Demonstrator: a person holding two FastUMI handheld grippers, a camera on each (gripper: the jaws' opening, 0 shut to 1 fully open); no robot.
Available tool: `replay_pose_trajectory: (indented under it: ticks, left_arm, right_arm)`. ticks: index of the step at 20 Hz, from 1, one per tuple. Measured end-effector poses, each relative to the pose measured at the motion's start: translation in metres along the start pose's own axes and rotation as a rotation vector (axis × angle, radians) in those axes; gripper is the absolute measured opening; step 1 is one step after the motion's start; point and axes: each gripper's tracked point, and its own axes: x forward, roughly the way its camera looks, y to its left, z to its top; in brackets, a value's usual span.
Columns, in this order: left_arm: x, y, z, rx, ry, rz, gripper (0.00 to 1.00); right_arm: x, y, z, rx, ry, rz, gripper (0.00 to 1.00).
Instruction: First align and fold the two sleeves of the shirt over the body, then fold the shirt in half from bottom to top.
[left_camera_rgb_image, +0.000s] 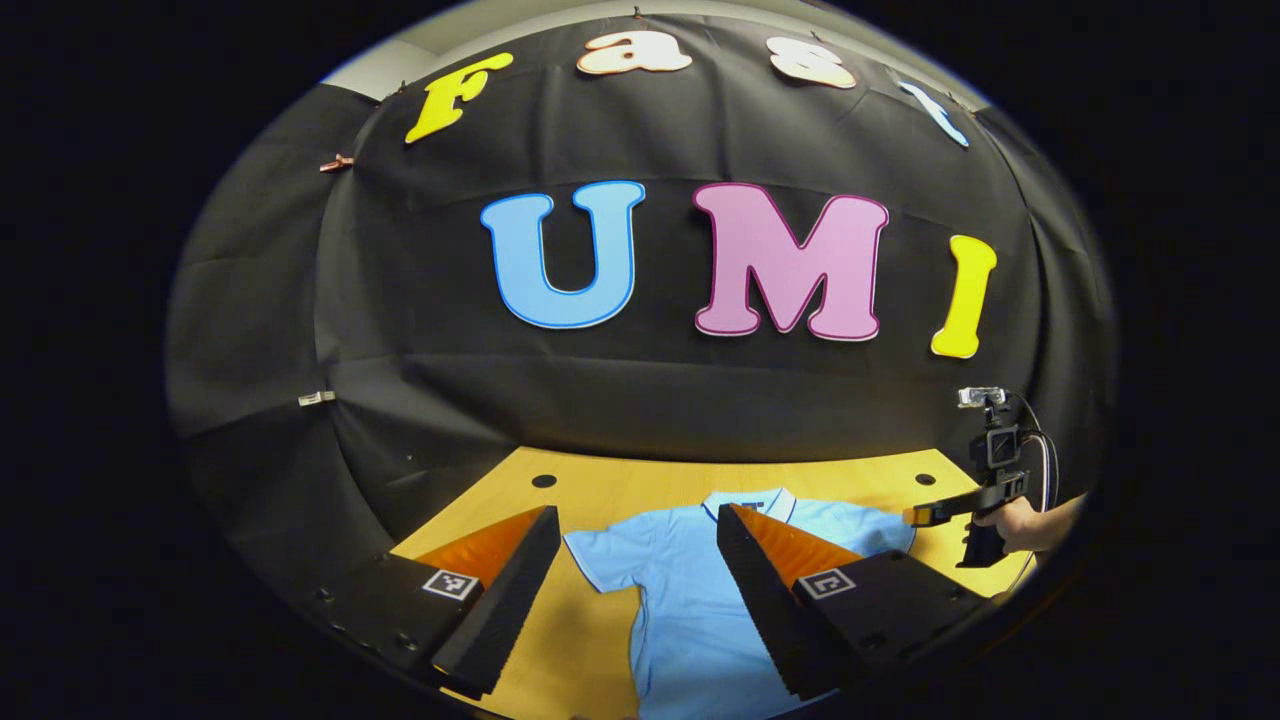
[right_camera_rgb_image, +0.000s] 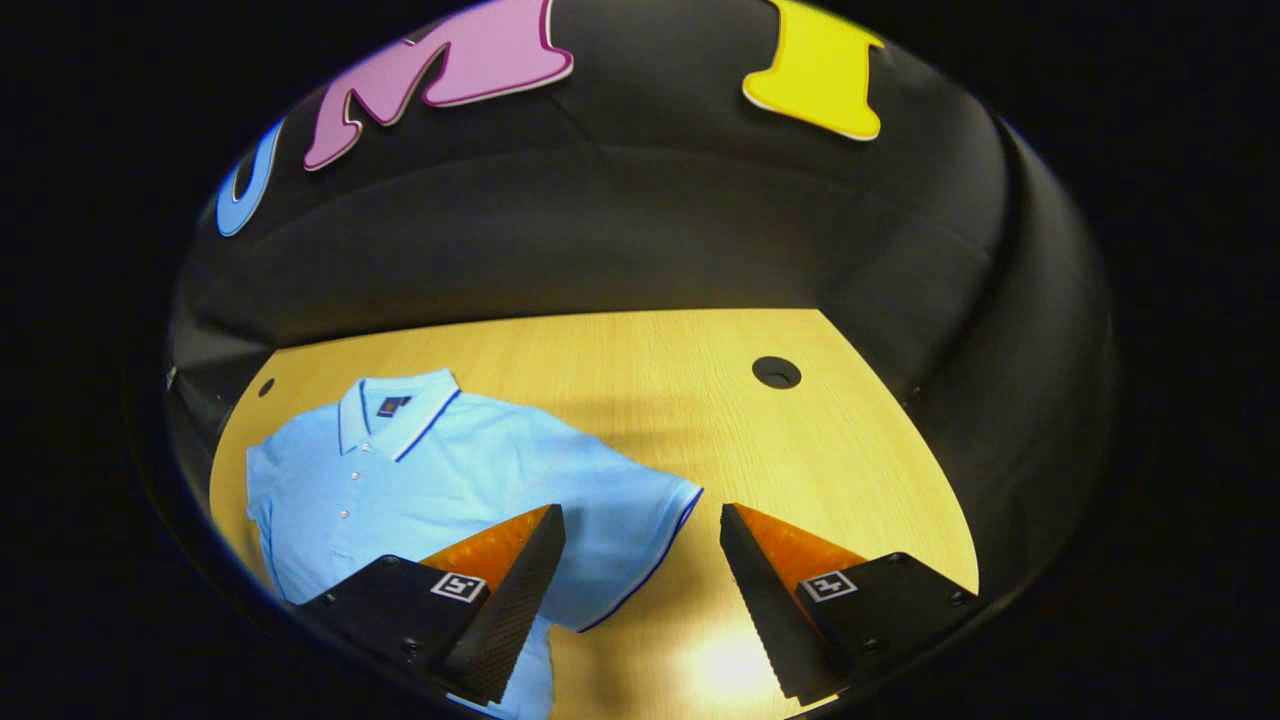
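A wooden table (right_camera_rgb_image: 620, 400) filled the lower half of the right gripper view and the lower middle of the left gripper view, with the black cloth wall (left_camera_rgb_image: 640, 400) rising behind it. Round holes (right_camera_rgb_image: 776, 372) were cut into the tabletop near its far corners.

The light blue polo shirt (right_camera_rgb_image: 420, 480) lay flat and face up on the table, unfolded, collar (right_camera_rgb_image: 395, 410) toward the wall. In the right gripper view it sat in the lower left of the frame, one short sleeve (right_camera_rgb_image: 640, 530) reaching out toward the centre, its dark-trimmed hem running between the two fingers. In the left gripper view the shirt occupied the bottom centre, its other sleeve (left_camera_rgb_image: 600, 555) spread toward the lower left.

The left gripper (left_camera_rgb_image: 638, 560) hung above the shirt with its jaws wide apart, gripping nothing; one finger stood over the bare table beside the sleeve, the other over the shirt's chest. The right gripper (right_camera_rgb_image: 642, 560) was likewise spread wide and empty, over the sleeve's edge.

At the right edge of the left gripper view, that right gripper (left_camera_rgb_image: 925, 515) appeared again, held by a hand (left_camera_rgb_image: 1030, 525), its tips near the shirt's far sleeve.
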Motion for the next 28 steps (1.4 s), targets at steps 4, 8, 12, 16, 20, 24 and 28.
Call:
replay_pose_trajectory:
  ticks: [4, 8, 12, 16, 20, 24, 28]
  left_arm:
    - [0.007, -0.008, -0.012, -0.001, 0.035, -0.014, 1.0]
    - [0.009, -0.006, -0.016, -0.005, 0.05, -0.007, 1.0]
    - [0.01, -0.005, -0.02, 0.001, 0.059, -0.003, 1.0]
    - [0.011, -0.01, -0.022, 0.002, 0.055, -0.013, 1.0]
    - [0.01, -0.015, -0.025, -0.009, 0.045, -0.027, 1.0]
    - [0.0, -0.008, -0.029, -0.009, 0.044, -0.034, 1.0]
    - [-0.009, 0.009, -0.034, -0.031, 0.045, -0.032, 1.0]
  right_arm:
    - [0.039, -0.005, -0.015, 0.006, 0.052, -0.001, 0.98]
    - [0.058, -0.01, -0.02, 0.044, 0.068, -0.016, 0.99]
    - [0.058, -0.004, -0.02, 0.041, 0.074, 0.01, 0.92]
    - [0.059, 0.009, -0.021, 0.029, 0.081, 0.027, 0.15]
    - [0.054, 0.02, -0.022, -0.01, 0.089, 0.046, 0.05]
    - [0.041, 0.031, -0.005, -0.054, 0.049, 0.045, 0.06]
    - [0.023, 0.071, 0.023, -0.106, -0.004, 0.095, 0.05]
